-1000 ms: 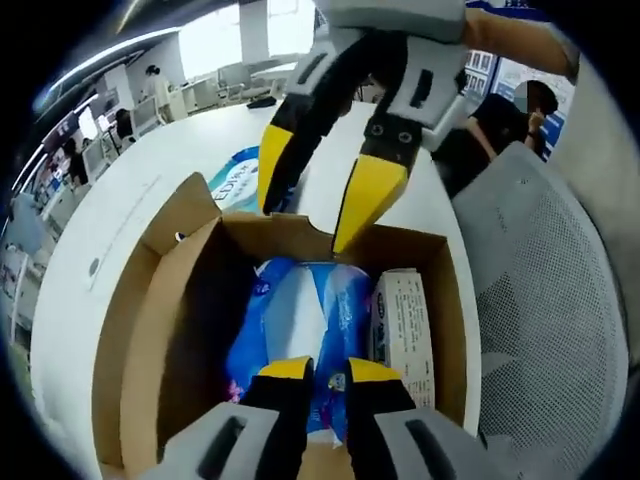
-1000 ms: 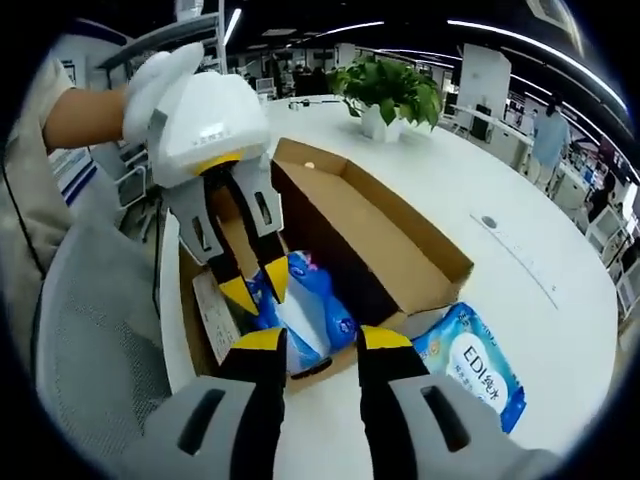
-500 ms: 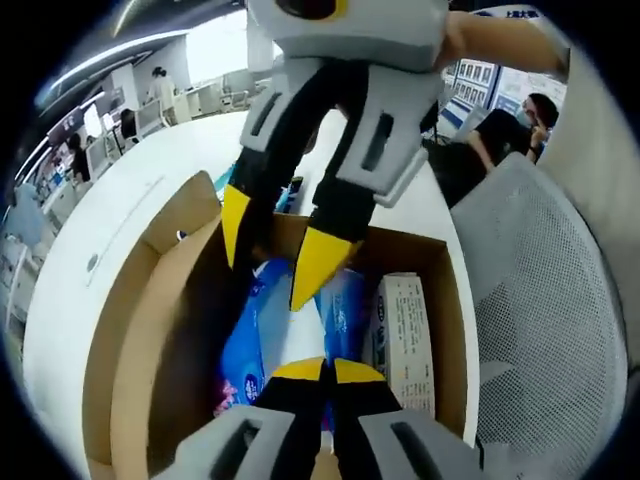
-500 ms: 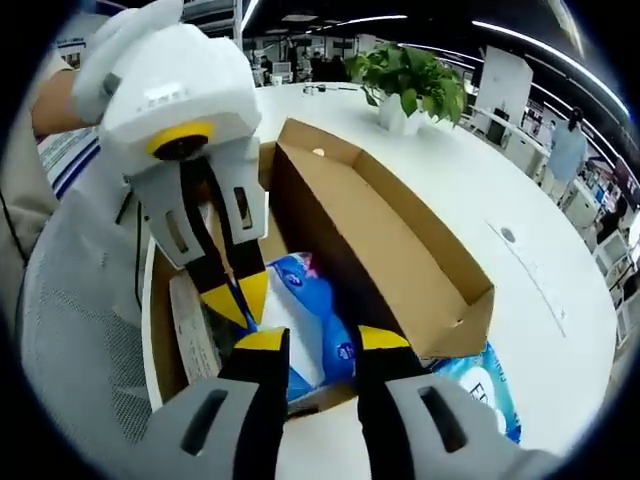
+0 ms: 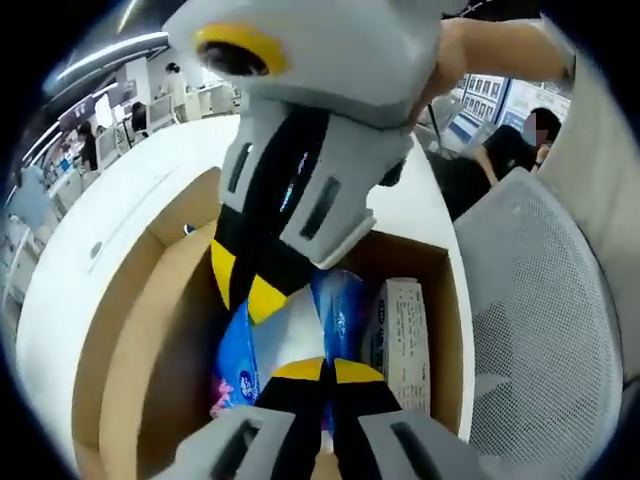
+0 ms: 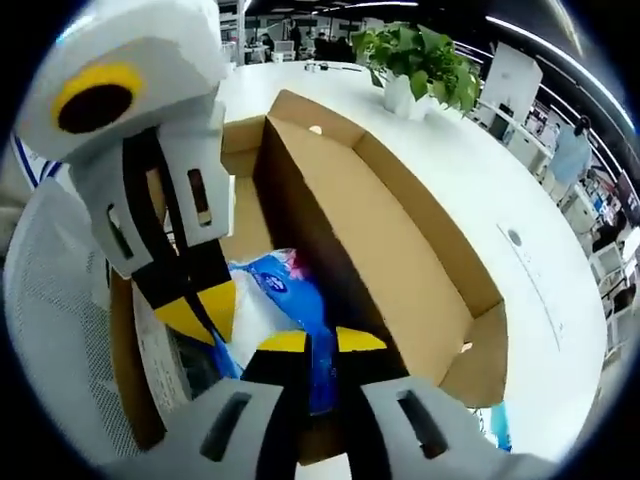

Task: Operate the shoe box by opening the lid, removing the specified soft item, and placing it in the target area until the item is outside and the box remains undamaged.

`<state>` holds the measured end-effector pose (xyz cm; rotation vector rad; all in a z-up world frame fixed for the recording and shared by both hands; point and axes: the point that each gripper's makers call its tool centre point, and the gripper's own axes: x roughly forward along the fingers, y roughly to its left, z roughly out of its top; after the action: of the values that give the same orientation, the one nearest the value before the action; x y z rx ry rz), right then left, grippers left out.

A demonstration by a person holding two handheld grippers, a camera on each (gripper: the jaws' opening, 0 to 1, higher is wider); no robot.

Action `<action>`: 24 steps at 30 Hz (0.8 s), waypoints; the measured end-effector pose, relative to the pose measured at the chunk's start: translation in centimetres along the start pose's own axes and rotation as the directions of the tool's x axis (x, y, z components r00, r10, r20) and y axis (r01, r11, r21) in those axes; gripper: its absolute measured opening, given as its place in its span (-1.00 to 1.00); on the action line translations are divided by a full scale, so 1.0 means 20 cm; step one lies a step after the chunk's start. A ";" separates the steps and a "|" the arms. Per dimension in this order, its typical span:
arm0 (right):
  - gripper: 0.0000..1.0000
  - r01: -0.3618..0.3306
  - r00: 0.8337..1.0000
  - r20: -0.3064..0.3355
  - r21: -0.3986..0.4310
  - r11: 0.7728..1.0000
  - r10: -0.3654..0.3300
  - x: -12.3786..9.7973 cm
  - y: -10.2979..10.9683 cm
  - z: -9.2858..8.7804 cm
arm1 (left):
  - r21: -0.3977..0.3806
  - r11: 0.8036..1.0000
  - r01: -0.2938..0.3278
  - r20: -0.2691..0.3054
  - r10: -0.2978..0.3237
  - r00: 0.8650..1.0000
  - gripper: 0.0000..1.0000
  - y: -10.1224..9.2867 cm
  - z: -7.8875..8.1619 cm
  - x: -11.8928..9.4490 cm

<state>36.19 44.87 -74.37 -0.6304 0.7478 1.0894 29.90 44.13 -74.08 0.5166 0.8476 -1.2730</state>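
a long white table (image 6: 470,190) runs through an open office lit by ceiling light strips (image 6: 545,40). a potted green plant (image 6: 415,62) stands on it. a grey mesh chair (image 5: 545,320) sits just beside the table. desks and people (image 5: 88,148) blur in the distance.

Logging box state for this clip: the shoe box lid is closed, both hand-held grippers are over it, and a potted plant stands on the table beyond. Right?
Not quite. The right gripper view shows the shoe box open, lid folded back, with the blue soft pack exposed inside. Both hand-held grippers, left and right, are over it; the potted plant stands beyond.
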 end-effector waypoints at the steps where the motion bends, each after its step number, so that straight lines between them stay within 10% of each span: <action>1: -0.99 0.001 1.000 0.001 0.005 1.000 -0.001 0.00 0.00 0.00 | -0.005 1.000 -0.004 0.000 0.004 1.000 -1.00 0.01 0.00 0.00; 24: -1.00 -0.021 0.994 0.104 0.024 1.000 0.018 -0.13 0.07 0.18 | -0.047 0.997 -0.063 0.033 0.065 0.997 -1.00 -0.02 0.02 -0.18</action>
<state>34.94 46.74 -70.32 -0.5421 0.6779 1.1204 29.33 45.98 -70.98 0.4806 0.8228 -1.1982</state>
